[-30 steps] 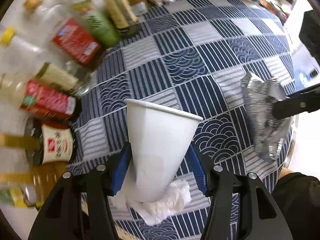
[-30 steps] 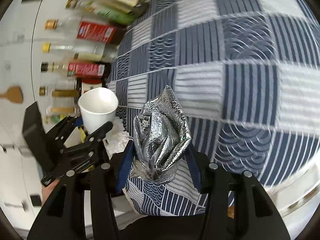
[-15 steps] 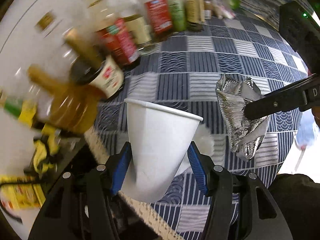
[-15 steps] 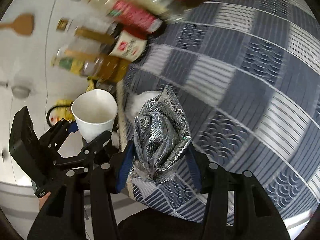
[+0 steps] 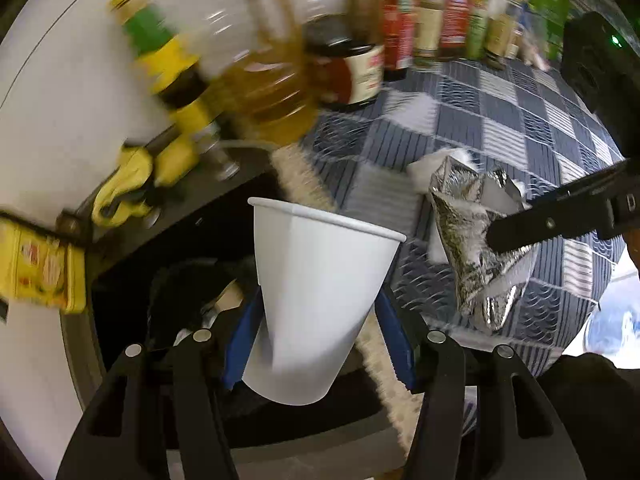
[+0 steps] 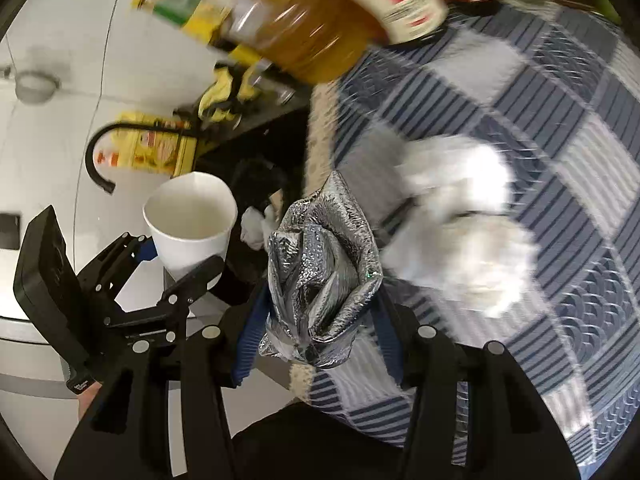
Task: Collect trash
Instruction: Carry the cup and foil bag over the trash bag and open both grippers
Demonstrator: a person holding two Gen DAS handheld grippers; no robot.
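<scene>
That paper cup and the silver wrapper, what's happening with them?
A person is clearing rubbish with two handheld grippers. The left gripper is clamped on a white paper cup; the right gripper grips a crumpled foil wrapper. Both hang at the edge of the blue patterned tablecloth, where a white tissue wad lies.

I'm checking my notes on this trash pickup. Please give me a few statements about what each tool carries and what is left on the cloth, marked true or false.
1. The left tool grips a white paper cup. True.
2. The right tool is empty. False: it is shut on a crumpled silver foil wrapper.
3. The cup is filled with liquid. False: its inside looks empty in the right wrist view.
4. A white crumpled tissue lies on the blue patterned tablecloth. True.
5. Bottles stand along the cloth's far edge. True.
</scene>
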